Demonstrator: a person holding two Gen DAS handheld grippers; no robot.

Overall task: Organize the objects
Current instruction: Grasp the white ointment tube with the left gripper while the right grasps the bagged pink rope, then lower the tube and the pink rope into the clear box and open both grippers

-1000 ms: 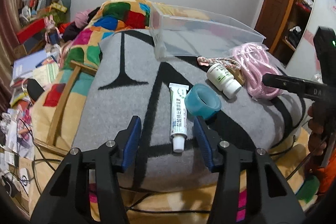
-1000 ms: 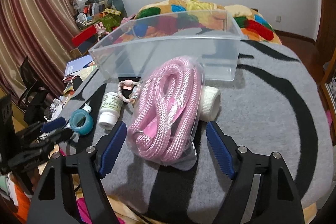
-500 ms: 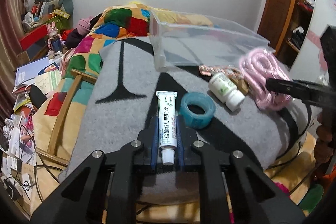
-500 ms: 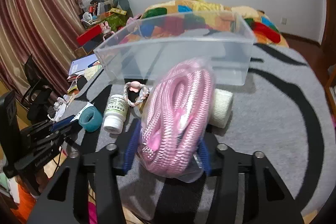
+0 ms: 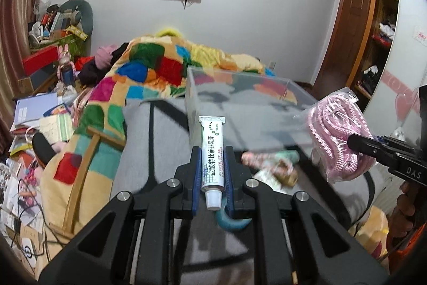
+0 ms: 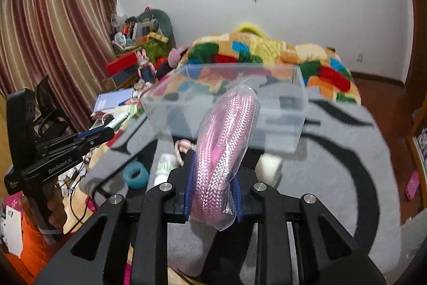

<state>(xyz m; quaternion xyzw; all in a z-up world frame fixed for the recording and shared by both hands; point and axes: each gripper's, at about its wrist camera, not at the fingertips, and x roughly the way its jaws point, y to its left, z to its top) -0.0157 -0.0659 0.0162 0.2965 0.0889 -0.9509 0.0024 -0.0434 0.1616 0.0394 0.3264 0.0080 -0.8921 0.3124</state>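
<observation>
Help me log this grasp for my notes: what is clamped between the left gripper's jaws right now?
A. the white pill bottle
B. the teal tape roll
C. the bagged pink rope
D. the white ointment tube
D: the left gripper has its jaws shut on the white ointment tube, cap end toward the camera.

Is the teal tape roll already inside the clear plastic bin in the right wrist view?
No. The teal tape roll lies on the grey blanket, in front of the clear plastic bin and outside its walls.
</observation>
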